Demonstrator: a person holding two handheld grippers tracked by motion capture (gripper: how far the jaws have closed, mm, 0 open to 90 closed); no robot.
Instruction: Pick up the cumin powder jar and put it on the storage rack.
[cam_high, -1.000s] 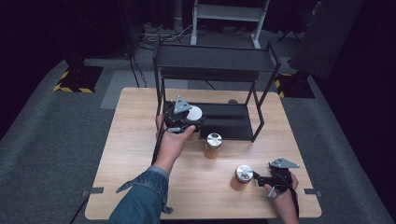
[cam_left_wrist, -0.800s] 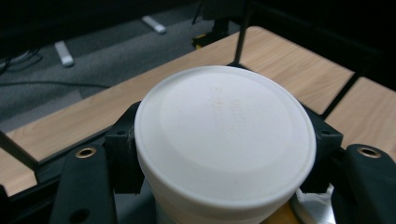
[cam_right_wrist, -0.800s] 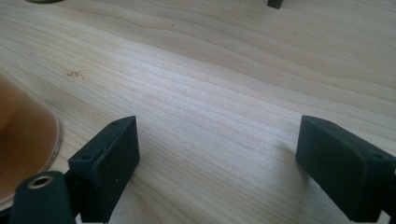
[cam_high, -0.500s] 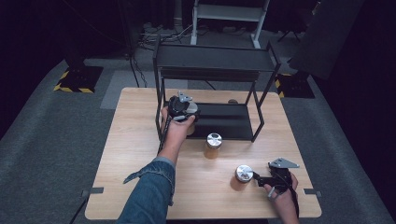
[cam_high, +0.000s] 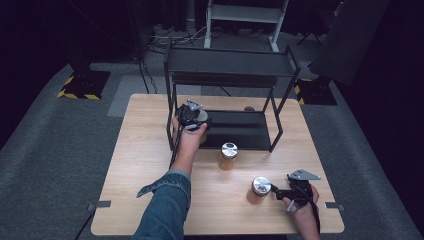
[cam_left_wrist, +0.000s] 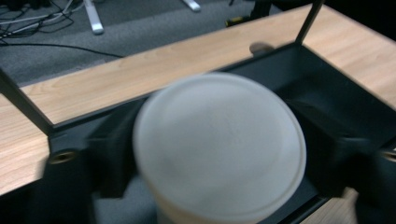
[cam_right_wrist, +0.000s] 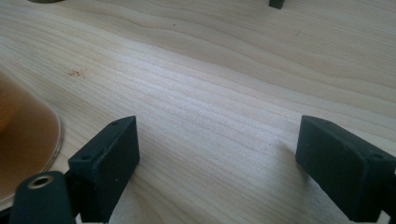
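Jars, three, on or about a wooden desk (cam_high: 140, 150).

Item 1: jar with a pale round lid (cam_left_wrist: 219, 149), clamped between the two black jaws of the left tongs (cam_high: 192, 117). In the left gripper view the lid sits squarely between the jaws, blurred, above the lower tray of a black metal rack (cam_high: 230, 65). In the high view the left tongs are at the front left corner of that rack, by its left post, with the person's left hand (cam_high: 189, 137) wrapped about the handle and a denim sleeve (cam_high: 165, 205) trailing to the bottom edge. Whether the jar rests on the tray or hangs just above it cannot be told.

Item 2: jar with a silver lid and amber contents (cam_high: 228, 156), upright on the desk, just in front of the rack's lower tray, untouched.

Item 3: jar with a silver lid (cam_high: 260, 189), upright near the desk's front right part, just beside the right tongs (cam_high: 278, 191). In the right gripper view its amber side (cam_right_wrist: 25, 135) appears at the left edge, outside the left jaw, not between the jaws.

Right tongs: open, jaws spread wide over bare wood, nothing between them; held low to the desk by the person's right hand (cam_high: 300, 205), a grey three-cornered plate (cam_high: 302, 174) on top.

Rack: two levels, black, standing on the far half of the desk.

Surroundings: grey carpeted floor (cam_high: 60, 150).
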